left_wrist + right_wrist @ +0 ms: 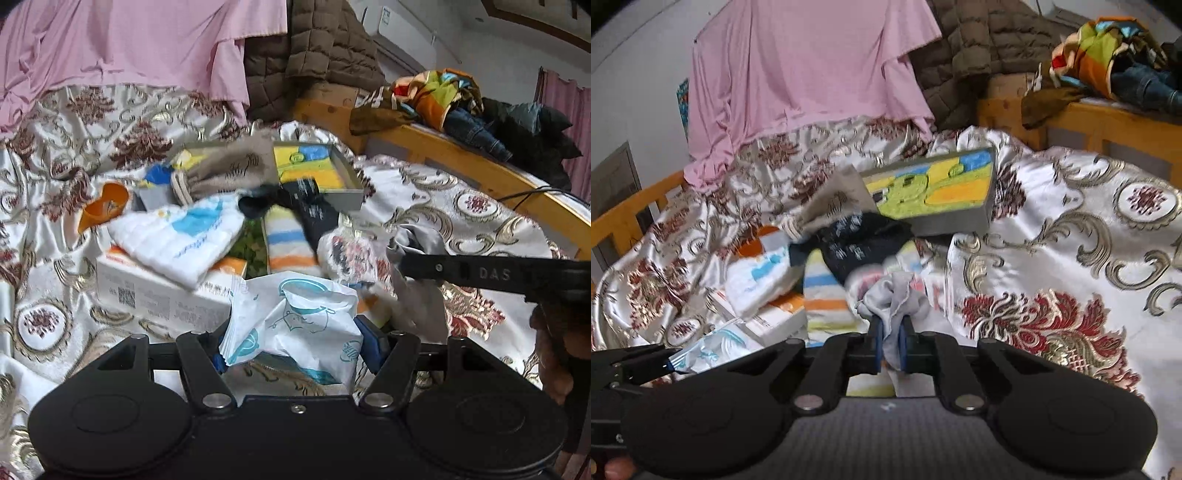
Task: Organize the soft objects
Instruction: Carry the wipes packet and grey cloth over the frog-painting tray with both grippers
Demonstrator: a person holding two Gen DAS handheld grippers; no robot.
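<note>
Because the grey cloth (892, 295) is limp and light, the right gripper (890, 347) has its jaws clenched on a bunched fold above the bed (1071, 258); the left gripper (295, 343) grasps a crinkly, slippery tissue pack (295, 317) across its middle.

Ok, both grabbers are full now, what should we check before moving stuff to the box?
1. Right hand-held gripper shut on grey cloth: ok.
2. Left hand-held gripper holding white packet: ok.
3. Grey cloth free of the pile: cannot tell.
4. Grey box open: ok.
5. Room in box beside the yellow towel: cannot tell.
6. Black sock draped over the box's edge: not ok.
</note>
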